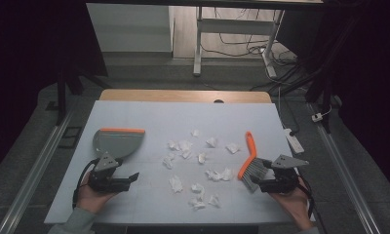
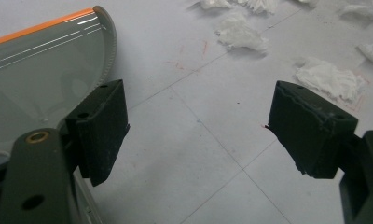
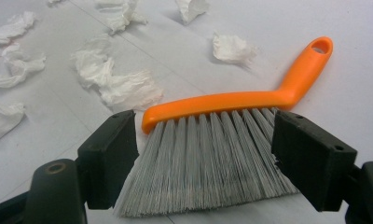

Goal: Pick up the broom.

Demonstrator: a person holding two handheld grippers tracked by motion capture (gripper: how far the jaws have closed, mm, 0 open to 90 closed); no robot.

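Around the scatter of crumpled tissue scraps [image 1: 198,168] you have the white table [image 1: 149,114] laid out: bare surface runs from the scraps to the far edge, and a narrower bare strip separates the nearest scraps from the near edge.

Left of the scraps lies the grey dustpan [image 1: 116,141] with its orange lip turned away from you. Your left gripper [image 1: 129,178] sits just on the near side of the dustpan, released, jaws spread wide with nothing between them, pointing toward the scraps. Clear table lies between it and the closest scrap.

Right of the scraps lies the brush [image 1: 249,161], orange handle pointing toward the far edge, grey bristles toward you. Your right gripper [image 1: 256,184] is at the bristle end, near the table's right edge, jaws apart.

From the high view you cannot tell how the right jaws sit against the brush. The right gripper view settles it: the bristles [image 3: 208,163] lie between the two jaws, which stand wide on either side; whether the pads touch them you cannot tell. The left gripper view shows the dustpan's curved rim [image 2: 111,42] close beside one jaw, and table seams running under the open gap.
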